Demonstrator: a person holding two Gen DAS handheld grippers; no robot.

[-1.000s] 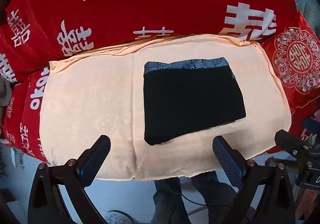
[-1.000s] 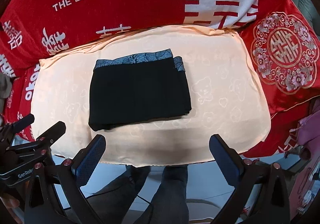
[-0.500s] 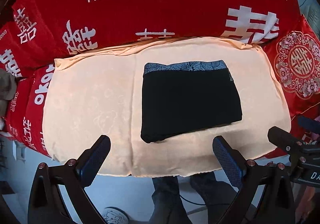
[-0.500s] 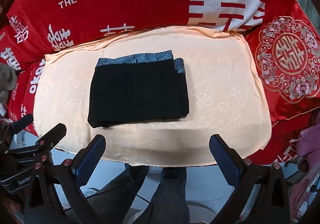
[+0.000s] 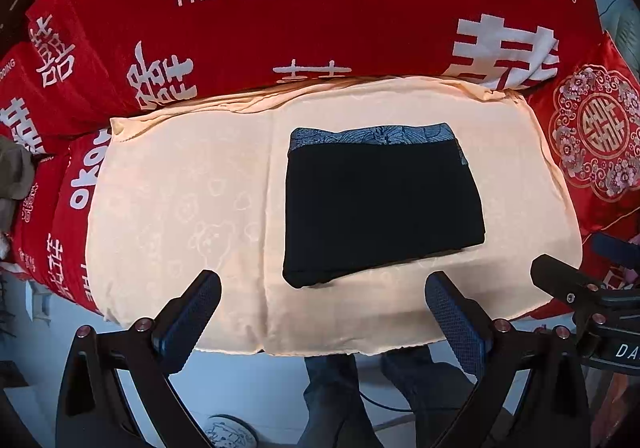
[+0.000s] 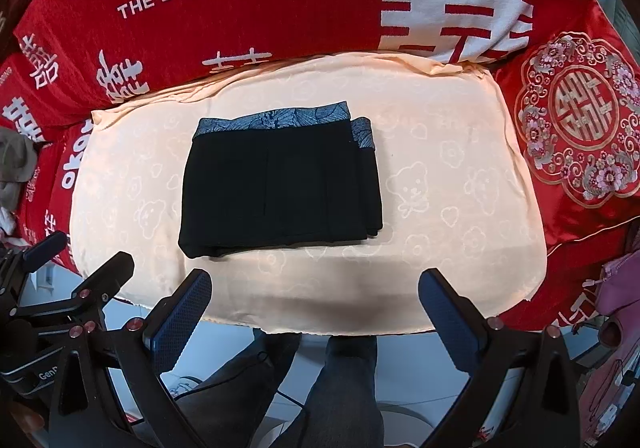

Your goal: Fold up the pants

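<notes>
**Left wrist view: folded pants lie flat, both tongs spread and empty**

Left wrist view shows the folded black pants with a blue leaf-patterned waistband (image 5: 382, 204) lying as a compact rectangle on the pale peach towel embossed with bears and flowers (image 5: 180, 200), right of the towel's middle crease. The waistband edge faces the red wedding blanket printed with white lettering (image 5: 280, 28) behind the towel. The left gripper (image 5: 322, 300) hangs over the towel's near edge with its blue-padded fingers (image 5: 192, 312) spread wide, touching nothing and apart from the pants. The right gripper's black frame pokes in at the right border.

Right wrist view puts the same pants (image 6: 280, 184) left of centre on the towel (image 6: 460, 188), stacked layers showing at their right side and a second strip of waistband peeking out there. The right gripper (image 6: 316, 300) is likewise spread wide and empty above the near towel edge. A red embroidered cushion with a round gold emblem (image 6: 580, 120) sits to the right of the towel. The person's legs in dark trousers (image 6: 340, 388) stand below the towel edge.
</notes>
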